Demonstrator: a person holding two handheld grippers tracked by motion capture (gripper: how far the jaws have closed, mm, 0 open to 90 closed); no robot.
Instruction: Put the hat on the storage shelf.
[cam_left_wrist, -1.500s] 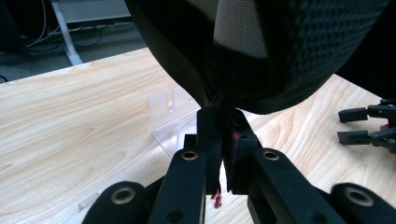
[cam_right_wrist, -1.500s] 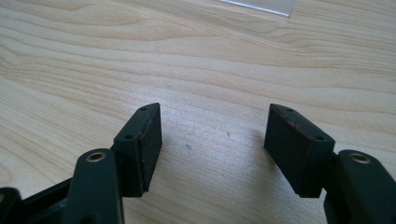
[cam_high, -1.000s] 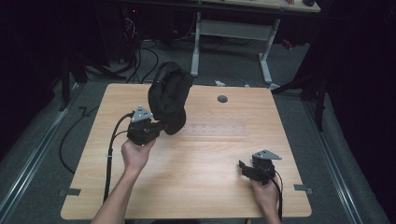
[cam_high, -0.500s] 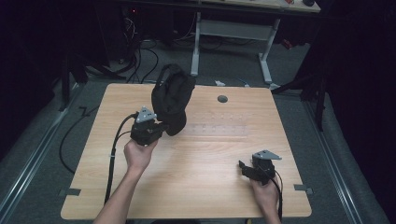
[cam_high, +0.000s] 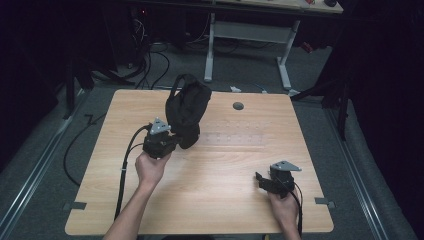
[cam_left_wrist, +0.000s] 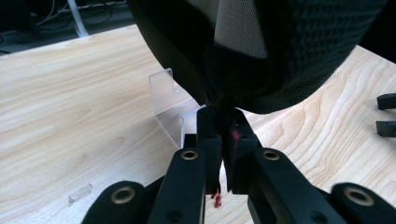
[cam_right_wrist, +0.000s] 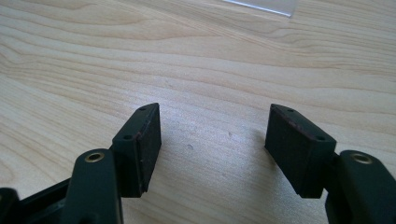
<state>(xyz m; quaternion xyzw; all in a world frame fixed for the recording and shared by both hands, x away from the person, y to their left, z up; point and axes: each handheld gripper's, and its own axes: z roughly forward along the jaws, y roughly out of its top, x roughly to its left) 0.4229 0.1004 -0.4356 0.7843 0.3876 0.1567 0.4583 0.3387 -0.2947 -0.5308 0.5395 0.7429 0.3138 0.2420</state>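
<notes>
Dark room, cabled floor, pale wooden table (cam_high: 210, 170) under the one light. Left gripper (cam_left_wrist: 219, 140) clenched on a pinch of fabric at the bottom of a black mesh bag (cam_high: 186, 107), lifted off the wood at far left, hanging bulk above a clear acrylic stand (cam_left_wrist: 163, 93) (likely so it can be set onto that holder). Right gripper (cam_right_wrist: 212, 144) released, nothing between its pads, parked near right, well apart from the bag, seemingly waiting its turn.

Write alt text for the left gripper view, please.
Two black jaws of the left gripper pinch the bottom edge of a black mesh bag held above a light wooden table; a clear plastic stand sits behind.
</notes>
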